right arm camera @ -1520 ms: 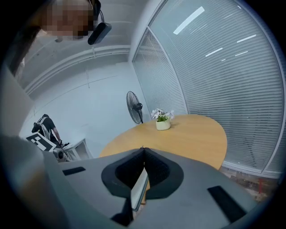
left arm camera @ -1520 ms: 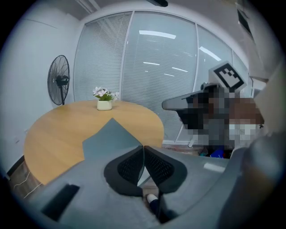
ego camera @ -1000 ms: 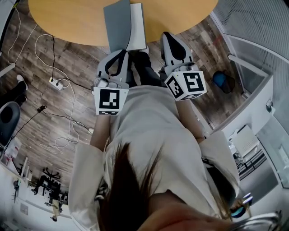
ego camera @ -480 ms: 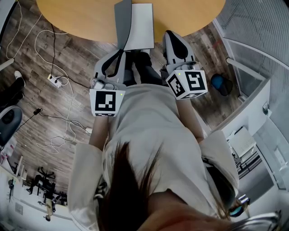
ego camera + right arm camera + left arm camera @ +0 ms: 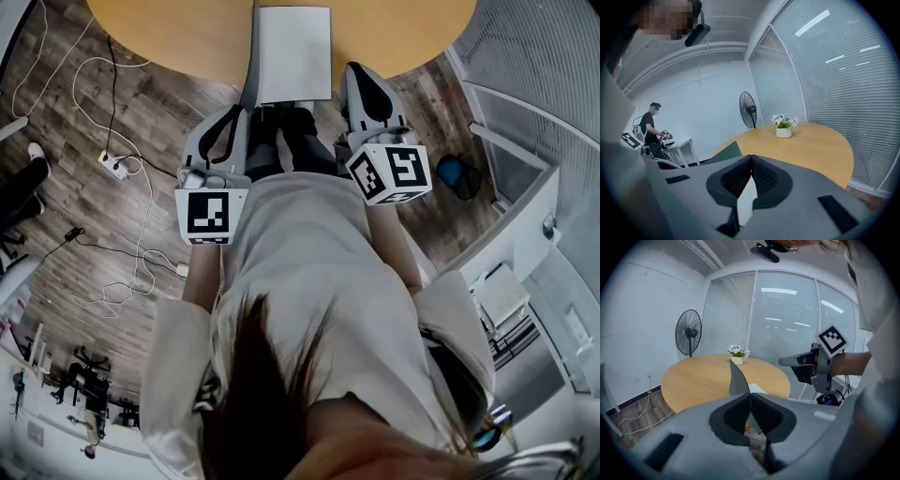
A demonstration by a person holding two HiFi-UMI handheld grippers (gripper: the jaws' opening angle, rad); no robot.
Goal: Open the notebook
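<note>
The notebook lies at the near edge of the round wooden table (image 5: 169, 37), its white page (image 5: 292, 54) showing. Its grey cover (image 5: 251, 56) stands upright on edge along the page's left side. My left gripper (image 5: 244, 112) is shut on the cover's near edge. In the left gripper view the pads (image 5: 738, 416) clamp the thin grey cover (image 5: 736, 378), with the page (image 5: 757, 389) just behind. My right gripper (image 5: 354, 70) hovers just right of the notebook, shut and holding nothing. The page (image 5: 746, 199) shows below its closed tips (image 5: 751, 158), and the cover (image 5: 724, 152) is at the left.
A small pot of flowers (image 5: 737, 357) stands mid-table. A floor fan (image 5: 689, 336) is by the wall. A power strip with cables (image 5: 112, 167) lies on the wooden floor at the left, a blue object (image 5: 457, 169) at the right. Another person (image 5: 649, 129) stands far off.
The grey cover has swung from a broad slanted panel over the page to standing edge-on, baring the whole white page. My left gripper has shifted left with it.
</note>
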